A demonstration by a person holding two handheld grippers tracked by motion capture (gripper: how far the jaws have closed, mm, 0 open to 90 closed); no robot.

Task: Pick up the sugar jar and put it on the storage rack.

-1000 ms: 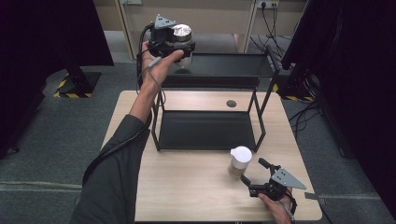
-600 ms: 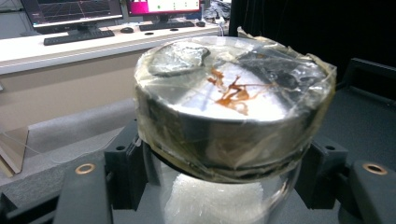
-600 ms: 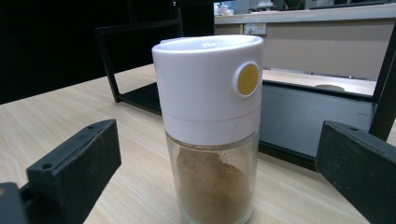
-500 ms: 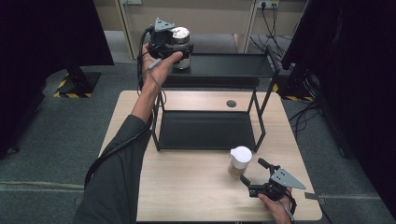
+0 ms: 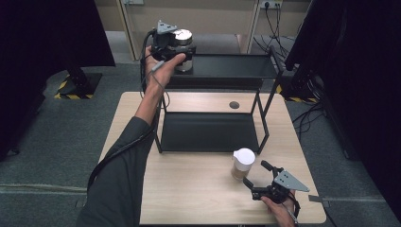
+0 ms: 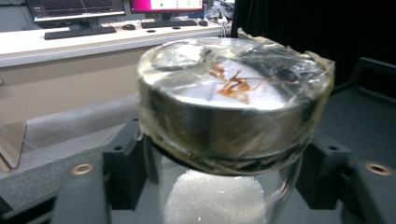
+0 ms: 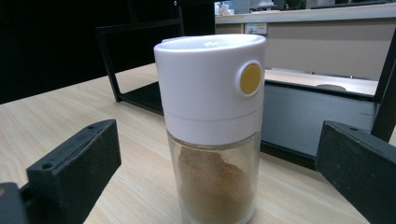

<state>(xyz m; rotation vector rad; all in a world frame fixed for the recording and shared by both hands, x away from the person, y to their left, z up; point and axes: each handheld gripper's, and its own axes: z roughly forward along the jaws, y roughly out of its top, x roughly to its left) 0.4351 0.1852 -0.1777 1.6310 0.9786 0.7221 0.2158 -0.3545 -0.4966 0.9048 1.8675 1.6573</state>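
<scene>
A glass jar of white grains with a taped metal lid (image 5: 182, 35) (image 6: 229, 107) stands at the left end of the black rack's top shelf (image 5: 231, 66). My left gripper (image 5: 183, 59) (image 6: 224, 186) has its jaws on either side of the glass; they have just been opening and now sit slightly off it. On the table near the front right stands a spice jar (image 5: 243, 163) (image 7: 210, 121) with a white cap and brown powder. My right gripper (image 5: 255, 173) (image 7: 219, 140) is open, one jaw on each side of it, both well apart from the jar.
The two-level black rack has a lower shelf (image 5: 210, 130) resting on the wooden table (image 5: 189, 189). A dark round spot (image 5: 234, 104) lies on the table behind the rack. Cables and dark curtains flank the table.
The left gripper and the metal-lidded jar have sunk very slightly at the top shelf. The right gripper and the spice jar have stayed put.
</scene>
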